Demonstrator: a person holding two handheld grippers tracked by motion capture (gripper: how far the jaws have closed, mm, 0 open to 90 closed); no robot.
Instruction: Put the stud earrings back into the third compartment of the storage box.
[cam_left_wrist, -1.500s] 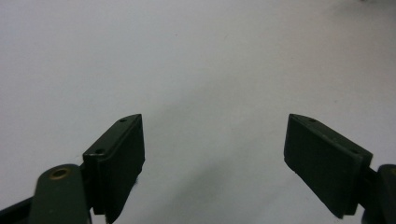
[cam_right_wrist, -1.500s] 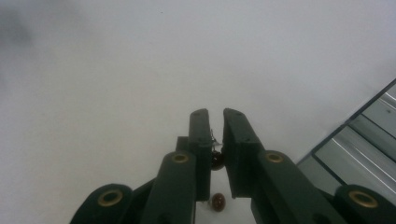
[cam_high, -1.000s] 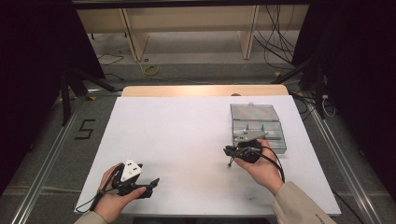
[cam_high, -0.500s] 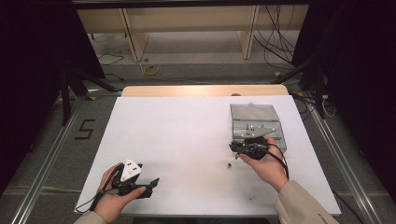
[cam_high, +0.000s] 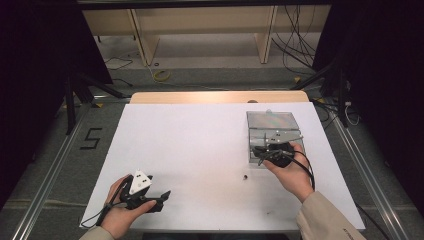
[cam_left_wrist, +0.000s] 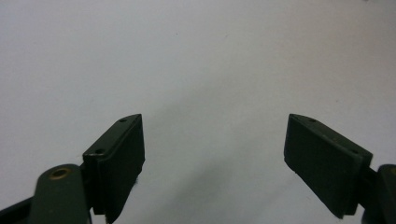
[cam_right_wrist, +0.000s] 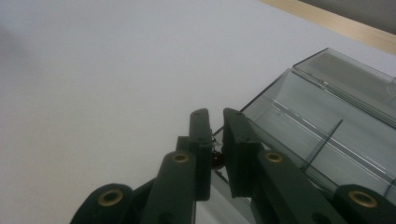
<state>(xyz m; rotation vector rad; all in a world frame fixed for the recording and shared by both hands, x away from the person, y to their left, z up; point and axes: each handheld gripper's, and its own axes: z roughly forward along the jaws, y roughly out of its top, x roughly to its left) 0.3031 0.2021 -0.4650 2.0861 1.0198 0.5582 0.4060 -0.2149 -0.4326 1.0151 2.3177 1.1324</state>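
A clear plastic compartment box (cam_high: 272, 122) with its lid open stands on the white table (cam_high: 200, 145) at the right. My right gripper (cam_high: 260, 151) hovers at the box's near left corner. In the right gripper view this gripper (cam_right_wrist: 215, 116) is shut on a small dark red piece (cam_right_wrist: 217, 159), pinched low between the pads beside the box (cam_right_wrist: 327, 121). A tiny dark speck (cam_high: 245, 176) lies on the table just in front of that hand. Near the table's front left edge rests my left gripper (cam_high: 161, 199). In its own view the left gripper (cam_left_wrist: 212, 140) is open above bare white surface.
A wooden strip (cam_high: 215, 96) runs along the table's far edge. Metal rails (cam_high: 50, 165) flank both sides, and a "5" mark (cam_high: 90, 138) is on the floor at the left. Shelving and cables (cam_high: 295, 55) sit beyond the table.
My right gripper has moved right and away, from the table's middle to the box's near left corner. The tiny speck stays on the table. The left gripper has not moved.
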